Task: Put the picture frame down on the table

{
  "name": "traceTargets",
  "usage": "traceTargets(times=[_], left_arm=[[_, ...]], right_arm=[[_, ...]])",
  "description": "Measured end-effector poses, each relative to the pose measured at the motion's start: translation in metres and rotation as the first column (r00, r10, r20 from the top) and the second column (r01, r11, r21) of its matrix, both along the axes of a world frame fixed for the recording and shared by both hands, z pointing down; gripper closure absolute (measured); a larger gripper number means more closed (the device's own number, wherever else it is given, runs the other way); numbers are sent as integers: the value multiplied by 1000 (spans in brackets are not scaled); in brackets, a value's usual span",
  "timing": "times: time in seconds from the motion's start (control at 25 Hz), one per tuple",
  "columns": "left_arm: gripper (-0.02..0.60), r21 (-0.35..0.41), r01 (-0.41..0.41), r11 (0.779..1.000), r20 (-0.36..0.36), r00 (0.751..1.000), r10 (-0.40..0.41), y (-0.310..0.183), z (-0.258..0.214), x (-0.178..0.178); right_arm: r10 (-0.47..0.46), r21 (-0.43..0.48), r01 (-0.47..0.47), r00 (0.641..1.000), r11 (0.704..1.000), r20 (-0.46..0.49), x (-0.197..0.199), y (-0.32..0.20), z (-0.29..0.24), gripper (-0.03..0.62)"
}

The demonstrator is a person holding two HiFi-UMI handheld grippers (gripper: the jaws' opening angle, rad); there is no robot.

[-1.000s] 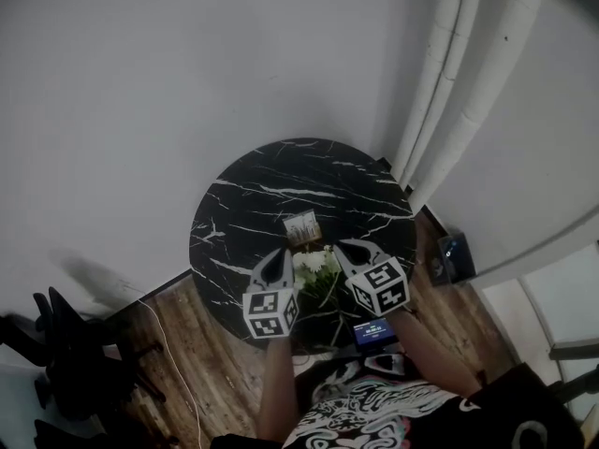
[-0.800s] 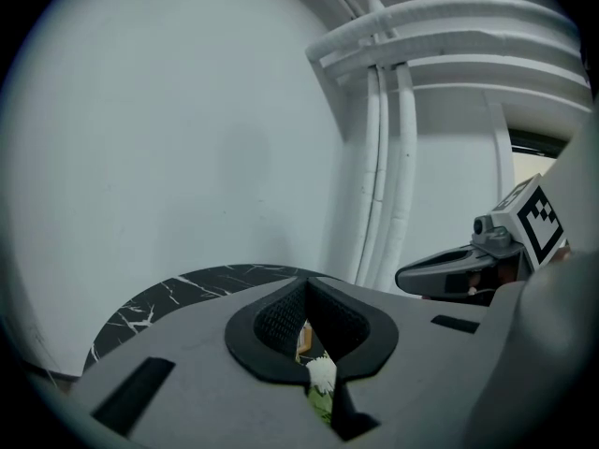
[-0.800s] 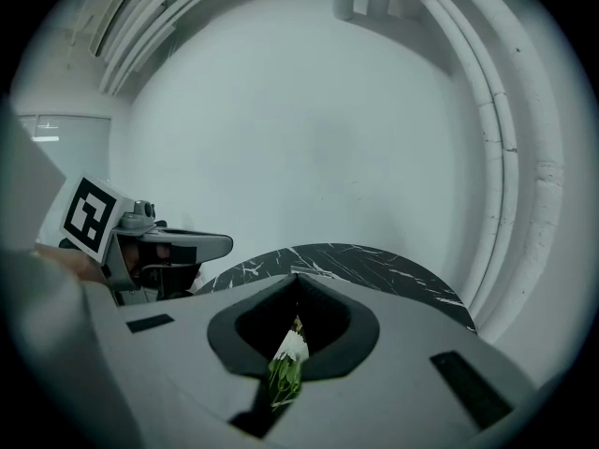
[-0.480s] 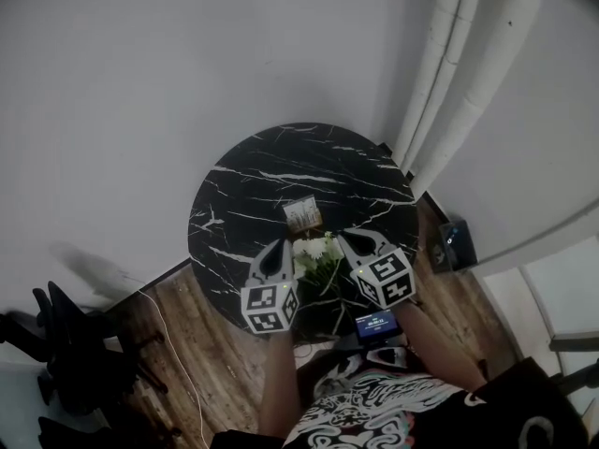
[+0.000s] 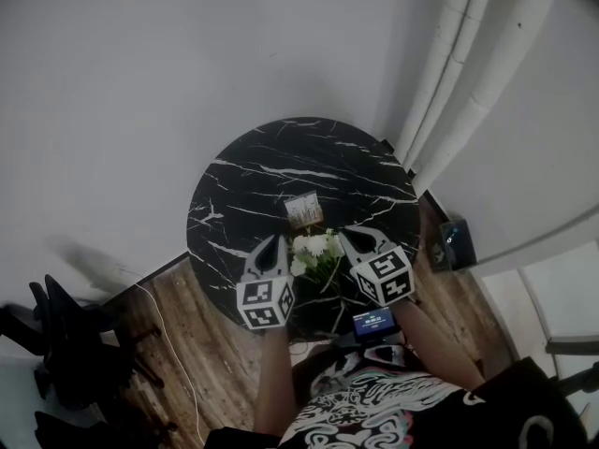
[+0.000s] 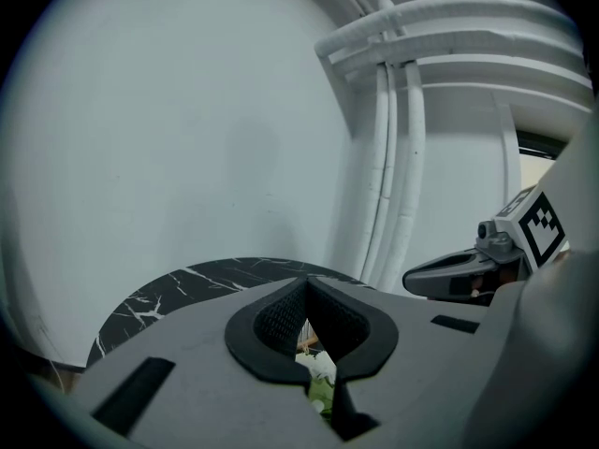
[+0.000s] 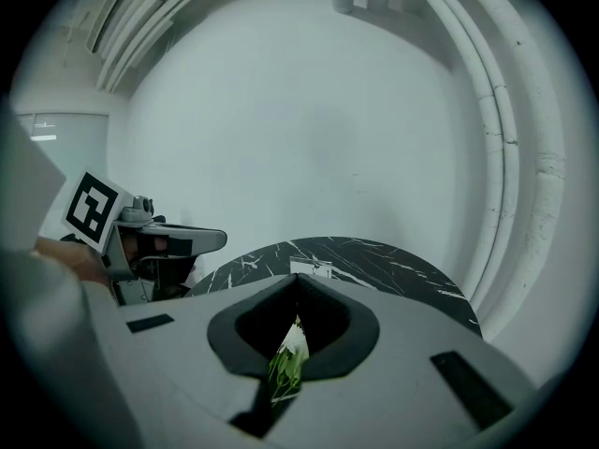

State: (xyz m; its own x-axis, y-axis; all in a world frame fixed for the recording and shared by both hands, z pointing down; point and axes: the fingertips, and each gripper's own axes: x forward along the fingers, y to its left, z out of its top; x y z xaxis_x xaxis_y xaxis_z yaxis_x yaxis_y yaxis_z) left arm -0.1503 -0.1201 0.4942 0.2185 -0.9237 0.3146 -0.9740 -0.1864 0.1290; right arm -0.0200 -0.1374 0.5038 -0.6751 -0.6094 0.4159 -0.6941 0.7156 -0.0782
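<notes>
1. nearest the person, over the table's near edge, the left gripper (image 5: 272,244) and the right gripper (image 5: 348,238) are hovering side by side, both pointing toward the far wall.
2. in each gripper view the jaws are meeting tip to tip and gripping nothing. the green and white showing through the hollow behind the tips is, i judge, the flowers lying below rather than anything pinched.
3. between the two grippers, a bunch of white flowers (image 5: 314,247) is lying on the round black marble table (image 5: 243,176). as far as the head view shows, it is touching neither gripper.
4. just beyond the flowers, near the table's middle, the picture frame (image 5: 302,210) is sitting on the marble, apart from both grippers. whether it is standing or lying flat is hard to tell.
5. the frame is resting free, so the placing looks done. the closed, empty grippers are hanging on its near side, probably to avoid knocking it.
6. farthest off, white pipes (image 5: 449,92) are running up the wall at the far right.
</notes>
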Motion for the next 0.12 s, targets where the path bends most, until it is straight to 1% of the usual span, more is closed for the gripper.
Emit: traceTargets(times=[0.12], left_arm=[[568, 0, 7, 1000, 4, 1000, -7, -2, 0, -5]], right_arm=[[-5, -1, 5, 1000, 1000, -2, -4, 0, 1, 576]])
